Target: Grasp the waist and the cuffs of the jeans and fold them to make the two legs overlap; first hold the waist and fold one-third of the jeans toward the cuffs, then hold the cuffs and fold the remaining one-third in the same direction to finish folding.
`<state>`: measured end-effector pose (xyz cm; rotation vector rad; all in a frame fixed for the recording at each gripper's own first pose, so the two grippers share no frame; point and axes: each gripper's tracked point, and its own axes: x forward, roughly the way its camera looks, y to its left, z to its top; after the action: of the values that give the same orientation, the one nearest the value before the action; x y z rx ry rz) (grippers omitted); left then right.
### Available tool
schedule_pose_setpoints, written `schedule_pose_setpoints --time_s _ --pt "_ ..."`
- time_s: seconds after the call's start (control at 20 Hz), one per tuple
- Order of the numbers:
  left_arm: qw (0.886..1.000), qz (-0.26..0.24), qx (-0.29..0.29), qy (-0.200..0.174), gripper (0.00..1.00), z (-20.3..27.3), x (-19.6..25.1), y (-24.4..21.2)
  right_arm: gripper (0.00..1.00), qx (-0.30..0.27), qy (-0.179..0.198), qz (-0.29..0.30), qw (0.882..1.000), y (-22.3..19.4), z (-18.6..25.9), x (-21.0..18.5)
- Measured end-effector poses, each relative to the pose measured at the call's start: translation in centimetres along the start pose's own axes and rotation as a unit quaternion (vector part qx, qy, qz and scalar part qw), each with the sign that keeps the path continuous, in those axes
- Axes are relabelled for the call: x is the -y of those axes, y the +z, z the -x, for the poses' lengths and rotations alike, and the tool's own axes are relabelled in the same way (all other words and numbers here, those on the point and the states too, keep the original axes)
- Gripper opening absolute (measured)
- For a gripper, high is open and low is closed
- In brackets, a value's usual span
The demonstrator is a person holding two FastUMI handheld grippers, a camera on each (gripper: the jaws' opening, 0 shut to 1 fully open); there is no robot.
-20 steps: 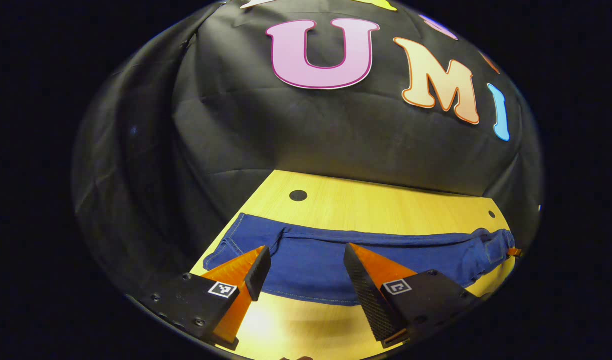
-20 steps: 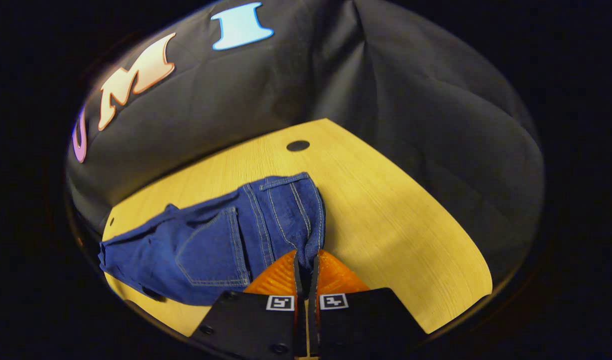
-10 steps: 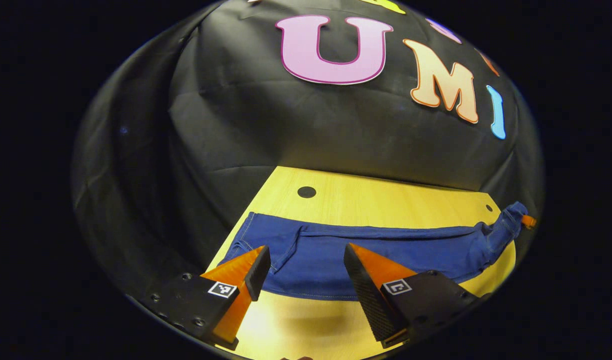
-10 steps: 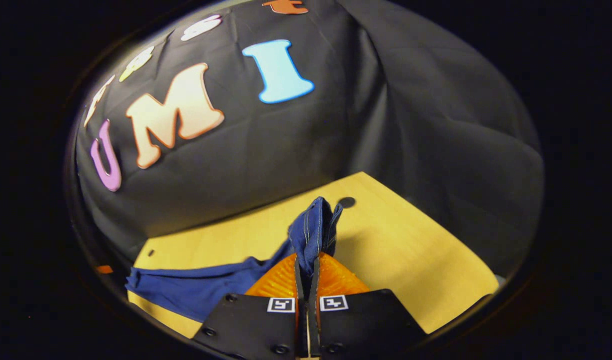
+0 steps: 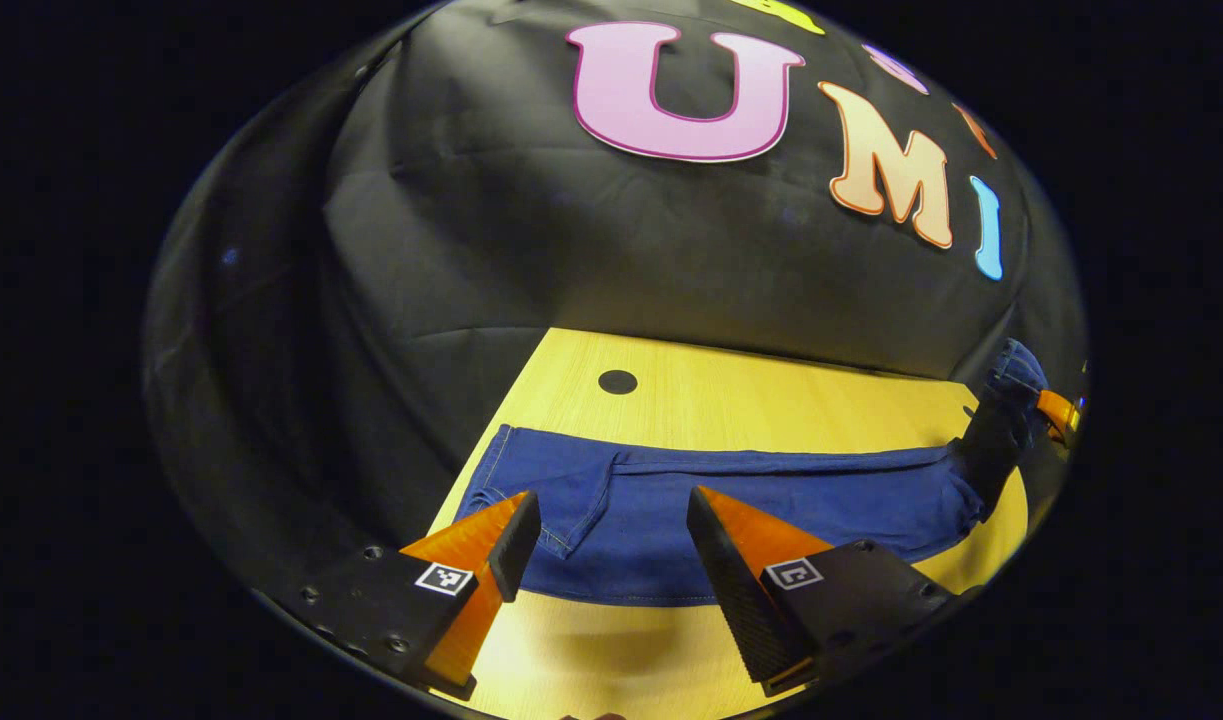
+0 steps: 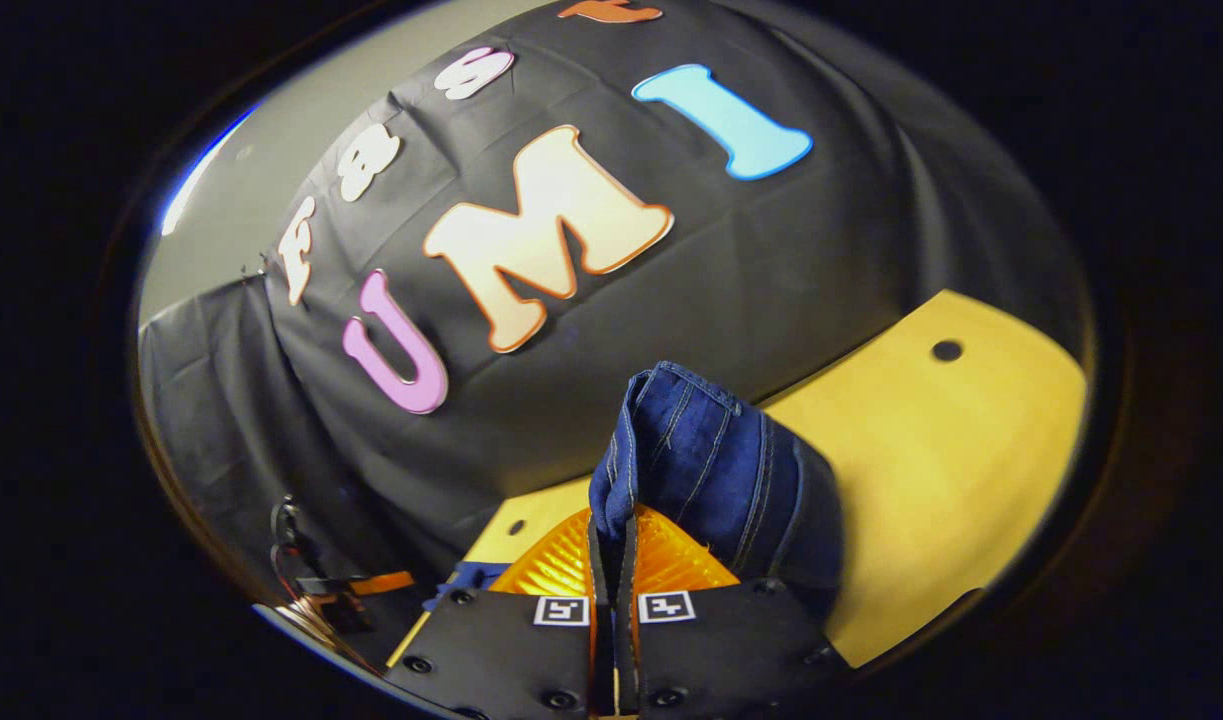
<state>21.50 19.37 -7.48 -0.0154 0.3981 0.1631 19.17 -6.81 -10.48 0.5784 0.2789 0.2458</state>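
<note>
Blue jeans (image 5: 731,495) lie lengthwise across the yellow table (image 5: 771,390) in the left gripper view, with the cuff end (image 5: 496,470) at the left. My left gripper (image 5: 611,500) hovers open over the cuff part, nothing between its fingers. At the far right the waist end rises off the table, held by my right gripper (image 5: 1056,415). In the right gripper view, the right gripper (image 6: 611,525) is shut on the bunched waist (image 6: 711,460), which stands up above the fingers and hangs over to their right.
A small dark hole (image 5: 617,381) sits in the table near the back left, and another (image 6: 946,351) near the far corner in the right gripper view. Black cloth walls close behind the table. Bare tabletop (image 6: 951,450) lies right of the lifted waist.
The right gripper has lifted the waist off the table and swung leftward, keeping its grip. The jeans' right end now stands up. The left gripper stayed open, shifting only slightly.
</note>
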Motion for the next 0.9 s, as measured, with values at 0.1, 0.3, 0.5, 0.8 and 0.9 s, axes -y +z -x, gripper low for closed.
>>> schedule_pose_setpoints --time_s 0.1,0.3,0.5,0.8,0.9 --pt "1.0 0.01 -0.004 -0.002 0.92 -0.4 -0.8 -0.7 0.04 -0.019 0.035 -0.027 0.999 -3.0 -2.2 -1.8" --pt "1.0 0.026 -0.01 -0.001 0.94 -1.2 -2.4 -1.8 0.03 -0.104 0.033 -0.033 0.993 -12.5 -6.2 -1.6" --pt "1.0 0.023 -0.006 -0.005 0.91 -1.2 -3.2 -1.9 0.04 -0.191 0.059 -0.024 0.98 -20.6 -7.7 -3.7" --pt "1.0 0.018 -0.001 -0.015 0.9 -2.0 -3.4 -1.9 0.04 -0.223 0.035 0.017 0.974 -25.7 -8.1 -2.6" --pt "1.0 0.023 -0.005 -0.016 0.9 -2.1 -3.3 -2.0 0.03 -0.222 0.03 0.042 0.974 -26.0 -8.1 -2.4"
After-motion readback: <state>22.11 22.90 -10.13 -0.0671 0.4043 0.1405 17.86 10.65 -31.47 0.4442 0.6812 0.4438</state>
